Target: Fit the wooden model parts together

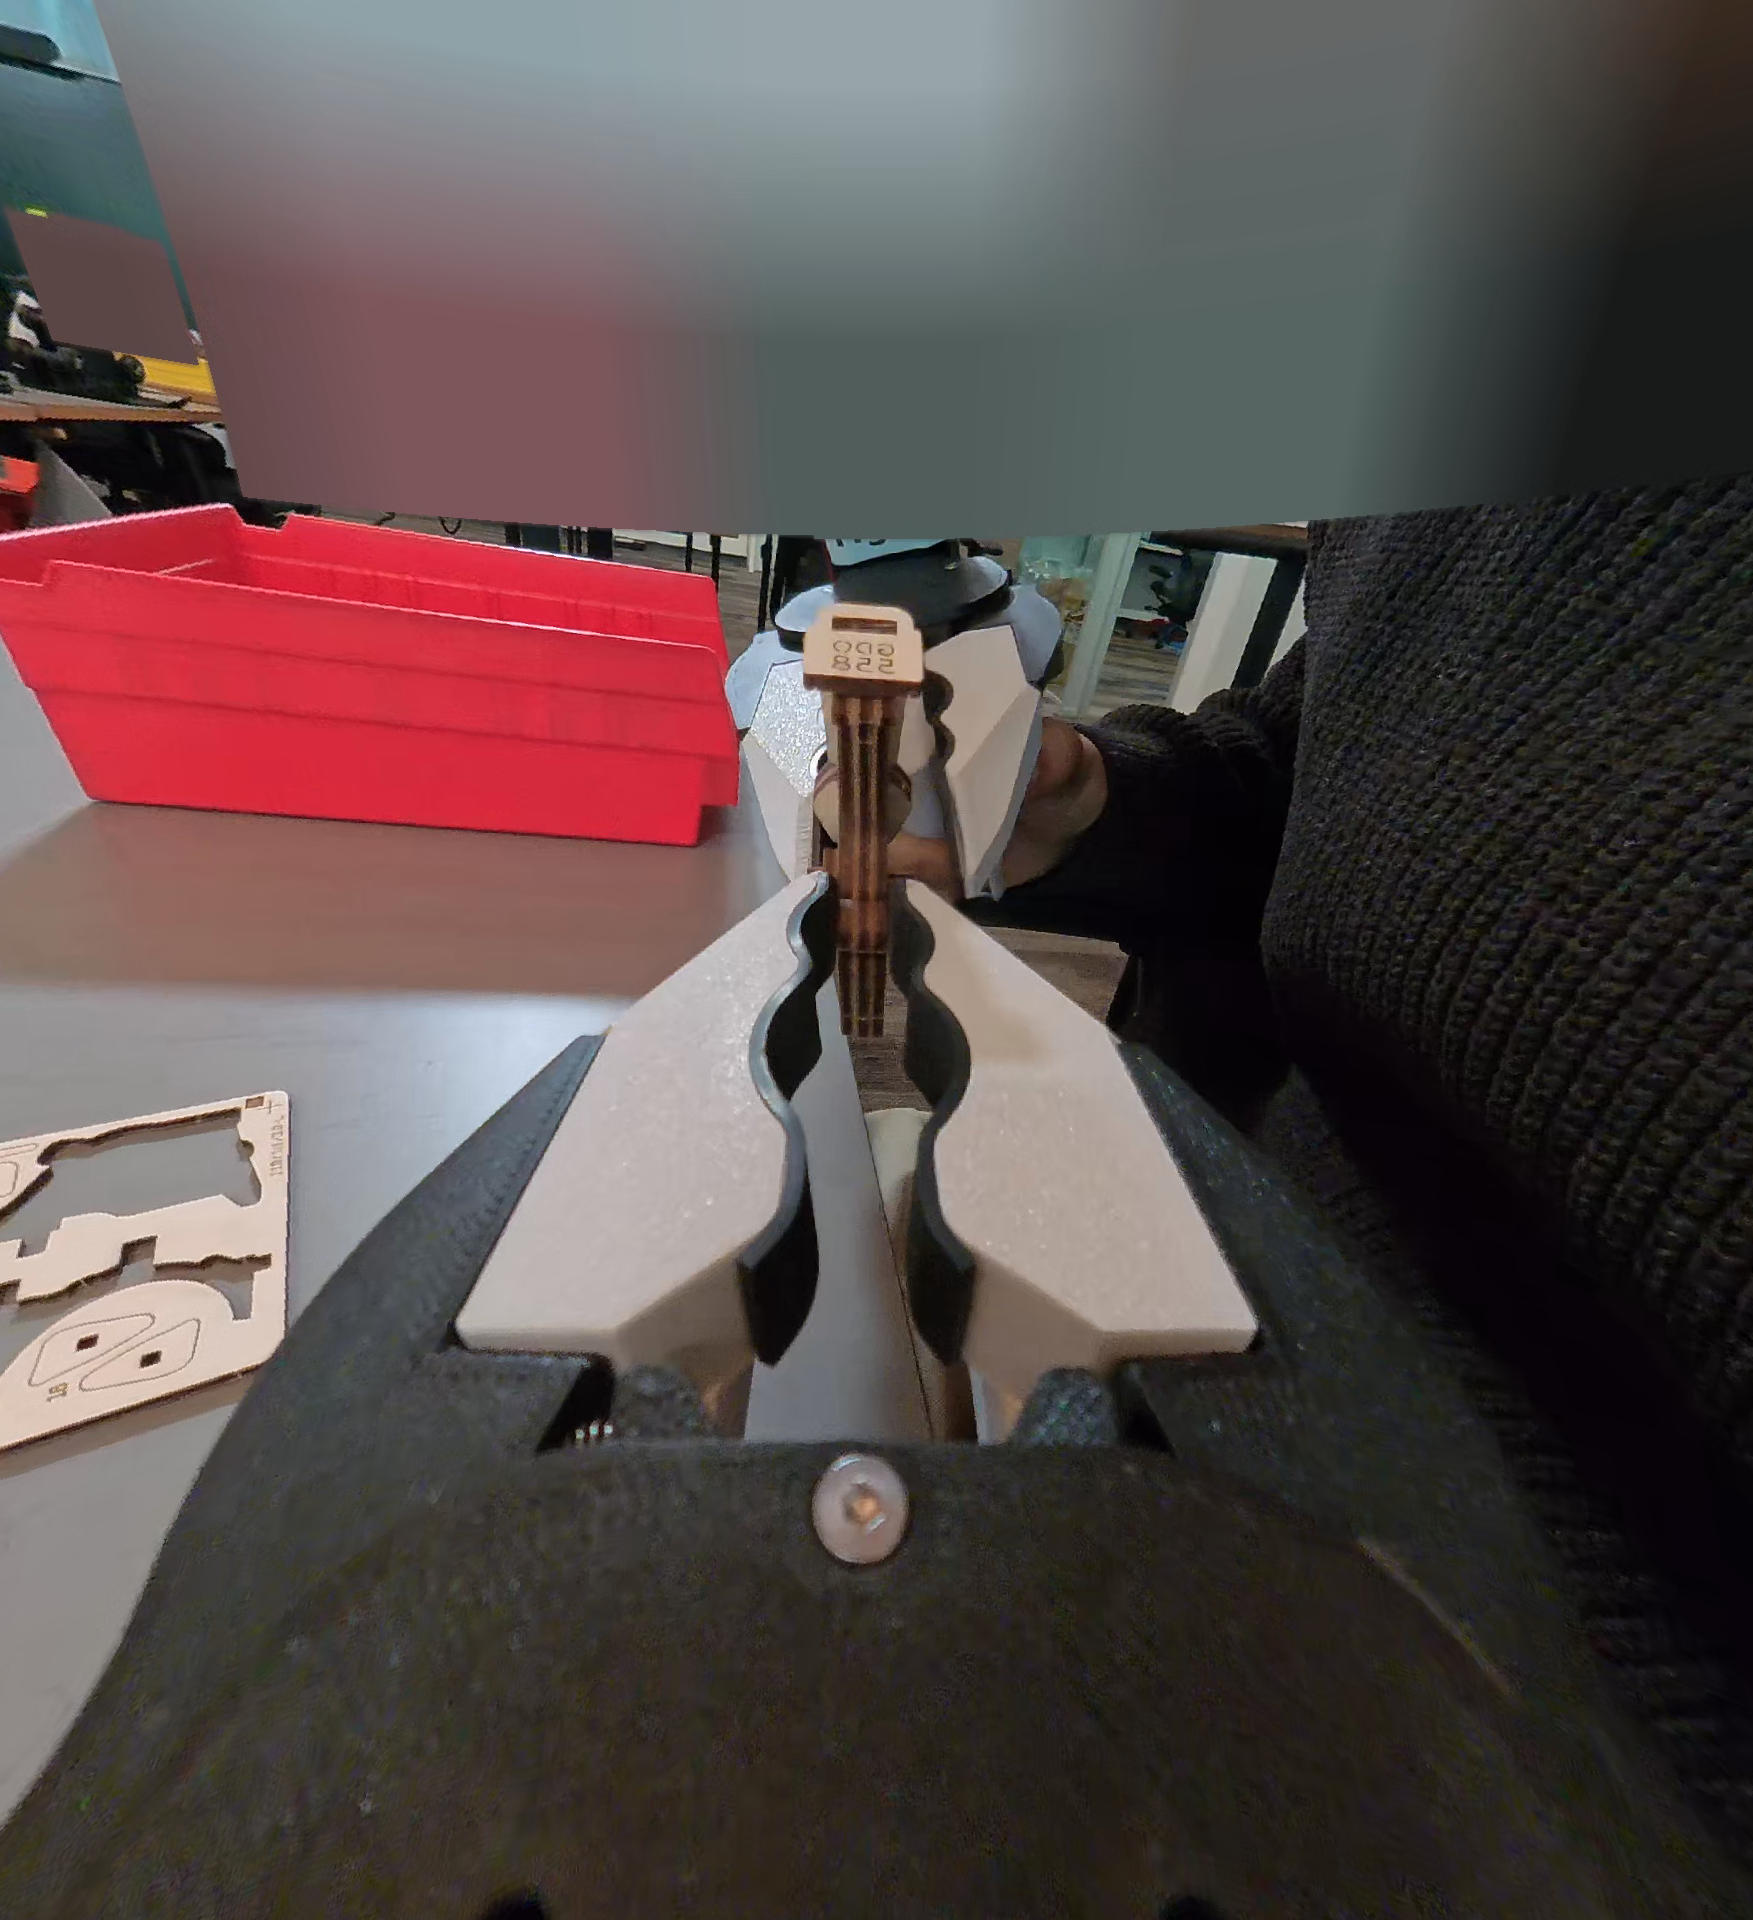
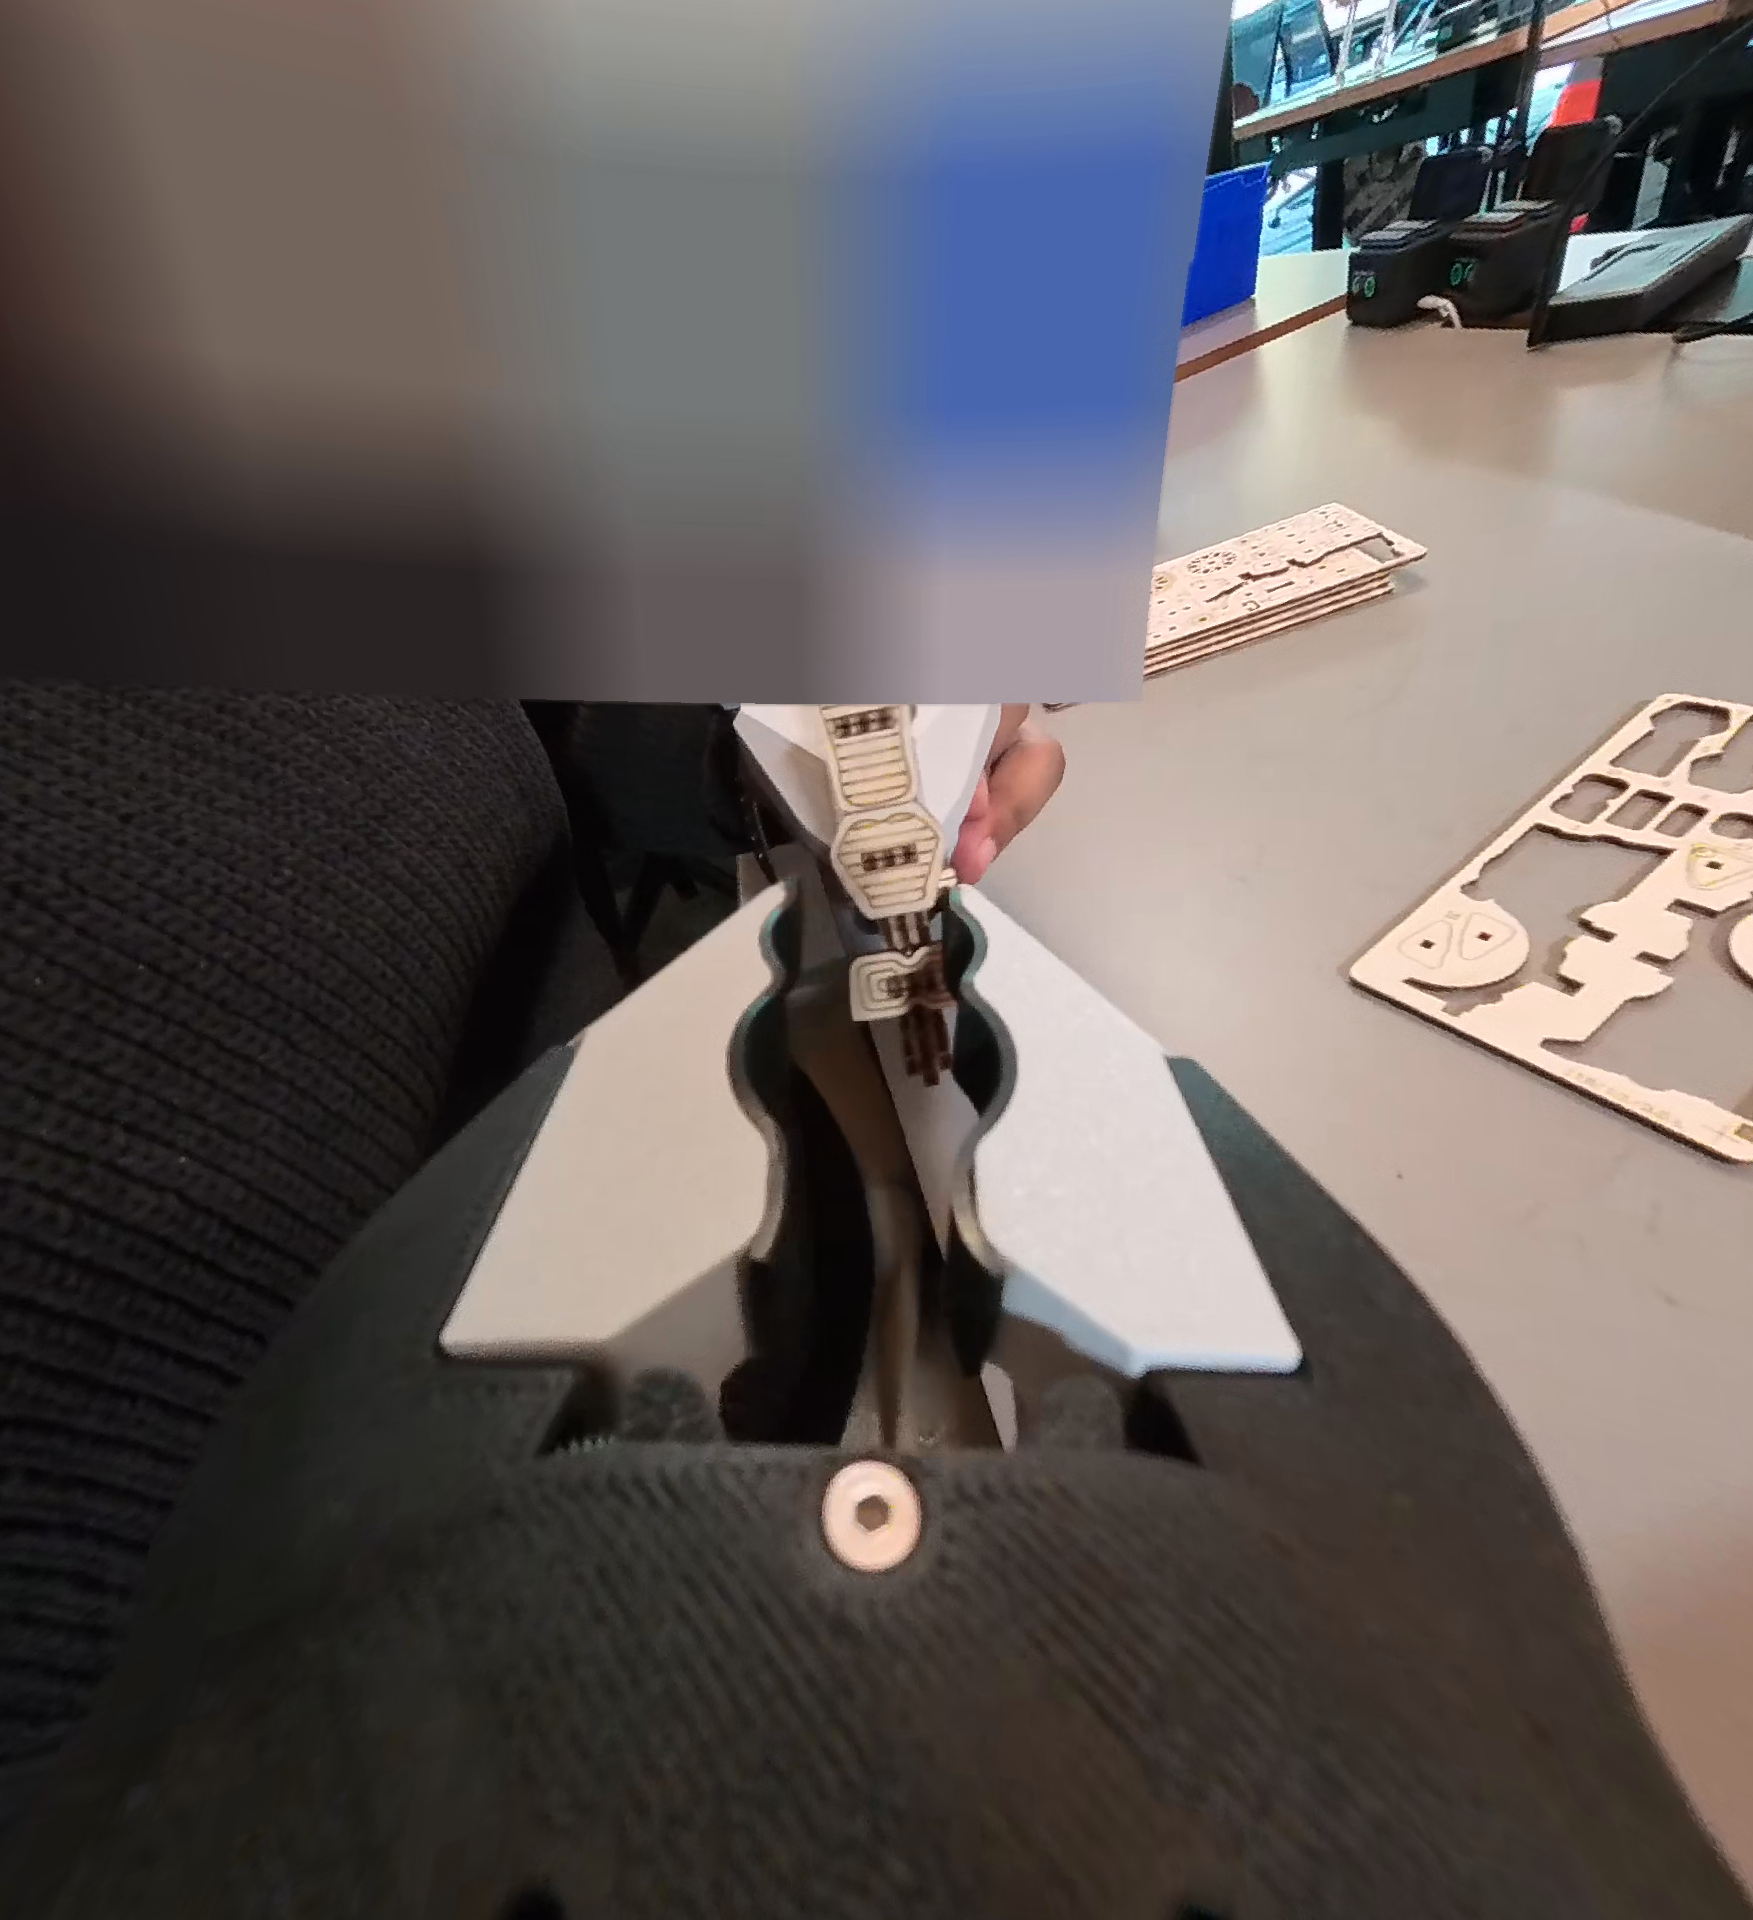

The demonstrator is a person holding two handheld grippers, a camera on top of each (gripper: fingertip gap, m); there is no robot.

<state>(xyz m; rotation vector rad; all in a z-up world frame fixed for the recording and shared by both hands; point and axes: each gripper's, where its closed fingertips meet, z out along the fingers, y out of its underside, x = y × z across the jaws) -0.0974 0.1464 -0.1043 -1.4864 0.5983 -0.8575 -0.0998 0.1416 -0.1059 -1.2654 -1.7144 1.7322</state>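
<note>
A narrow wooden model (image 1: 859,790) made of stacked brown strips, with a pale plate at its far end, is held above the grey table's edge. My left gripper (image 1: 861,914) is shut on its near end. The right gripper's pale fingers (image 1: 986,748) close on the model from the far side. In the right wrist view my right gripper (image 2: 877,914) has its jaws narrow around the model (image 2: 887,857), which shows pale hexagonal plates. Its right pad touches the brown strips. The left gripper's white finger (image 2: 939,769) and a hand (image 2: 1017,800) show behind.
A red plastic bin (image 1: 363,665) stands on the grey table (image 1: 228,935) at the far left. A punched wooden parts sheet (image 1: 93,1268) lies left of my left gripper and also shows in the right wrist view (image 2: 1599,935). A stack of sheets (image 2: 1277,592) lies farther back. A black knitted sleeve (image 1: 1526,935) is close by. Left and right tips are no more than a few centimetres apart.
</note>
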